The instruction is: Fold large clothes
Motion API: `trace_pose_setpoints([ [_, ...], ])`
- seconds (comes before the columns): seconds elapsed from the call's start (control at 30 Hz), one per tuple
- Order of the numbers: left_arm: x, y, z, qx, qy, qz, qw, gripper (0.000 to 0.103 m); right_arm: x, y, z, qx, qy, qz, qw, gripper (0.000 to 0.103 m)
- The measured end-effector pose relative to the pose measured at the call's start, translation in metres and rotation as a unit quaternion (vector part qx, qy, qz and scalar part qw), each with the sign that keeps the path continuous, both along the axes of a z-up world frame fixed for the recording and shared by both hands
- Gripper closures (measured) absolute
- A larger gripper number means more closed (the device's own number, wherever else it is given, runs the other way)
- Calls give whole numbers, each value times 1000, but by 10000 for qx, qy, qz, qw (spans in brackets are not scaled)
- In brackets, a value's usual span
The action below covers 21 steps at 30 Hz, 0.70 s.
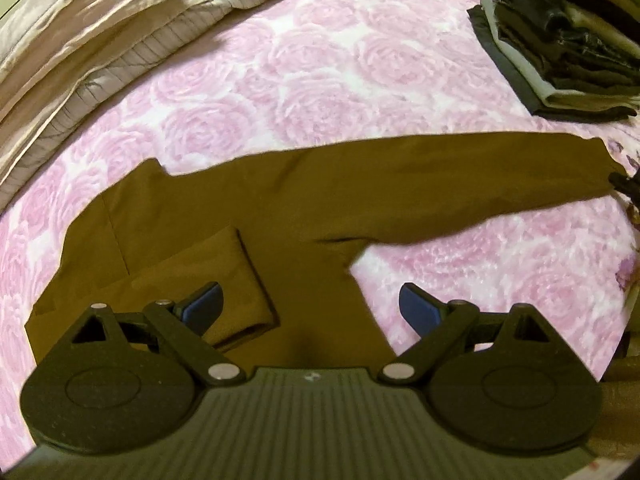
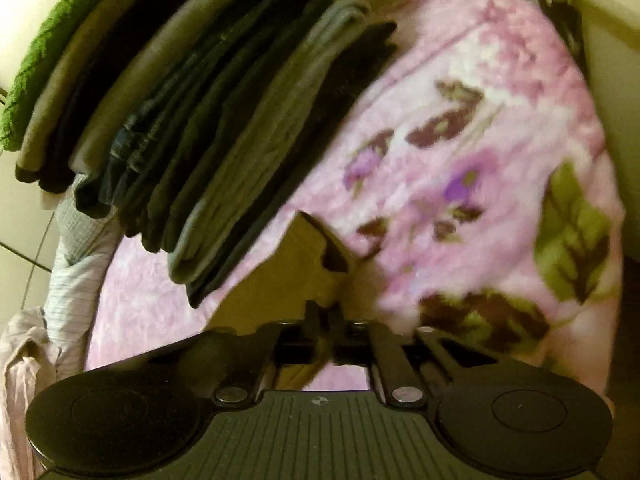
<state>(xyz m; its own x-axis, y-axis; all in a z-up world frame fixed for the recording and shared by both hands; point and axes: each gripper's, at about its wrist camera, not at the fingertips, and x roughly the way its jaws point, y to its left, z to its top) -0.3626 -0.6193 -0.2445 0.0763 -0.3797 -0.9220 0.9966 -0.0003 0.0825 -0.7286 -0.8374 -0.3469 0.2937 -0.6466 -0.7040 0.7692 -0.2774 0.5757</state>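
Note:
A brown long-sleeved garment lies flat on the pink rose-patterned bed cover. One sleeve is folded in across the body at the lower left. The other sleeve stretches out to the right. My left gripper hovers open above the garment's body, its blue pads spread wide with nothing between them. In the right wrist view my right gripper is shut on the cuff of the brown sleeve, which is lifted off the cover. Its black tip also shows in the left wrist view as the right gripper at the sleeve's end.
A stack of folded dark and grey clothes sits at the far right of the bed, seen close in the right wrist view as the stack with a green item on top. Beige quilts and pillows lie along the far left. A floral blanket covers the right.

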Motion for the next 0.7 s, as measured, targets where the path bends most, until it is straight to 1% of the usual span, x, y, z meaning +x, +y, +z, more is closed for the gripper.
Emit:
trace_pose_setpoints([
  [0.07,7,1,4,-80,31,62,9999,10,15,-1,21,-109,283,211,9993,103],
  [0.13,17,4,9,-176,75,145,9997,10,42,-3,46,-278,656,660,9953,103],
  [0.2,32,12,16,-289,115,237,9992,10,81,-5,72,-541,894,1219,9870,103],
  [0.27,52,25,22,-411,151,349,9984,10,134,-1,103,-995,965,1873,9725,103],
  [0.33,77,43,27,-512,203,521,9971,10,187,10,130,-1420,964,2434,9546,103],
  [0.4,112,66,30,-606,263,733,9951,10,245,29,155,-1851,904,2987,9319,103],
  [0.43,128,78,31,-632,275,826,9942,10,278,43,167,-2081,903,3273,9173,103],
  [0.5,169,108,33,-639,261,1104,9915,10,342,75,188,-2469,911,3680,8918,103],
  [0.57,211,141,38,-707,253,1420,9870,10,396,109,200,-2762,812,3953,8723,103],
  [0.63,250,172,41,-705,173,1710,9826,10,456,154,208,-3057,692,4274,8480,103],
  [0.67,273,190,41,-687,120,1874,9798,10,483,176,206,-3144,636,4454,8359,103],
  [0.7,289,203,41,-666,84,1995,9776,10,515,204,198,-3169,561,4718,8209,103],
])
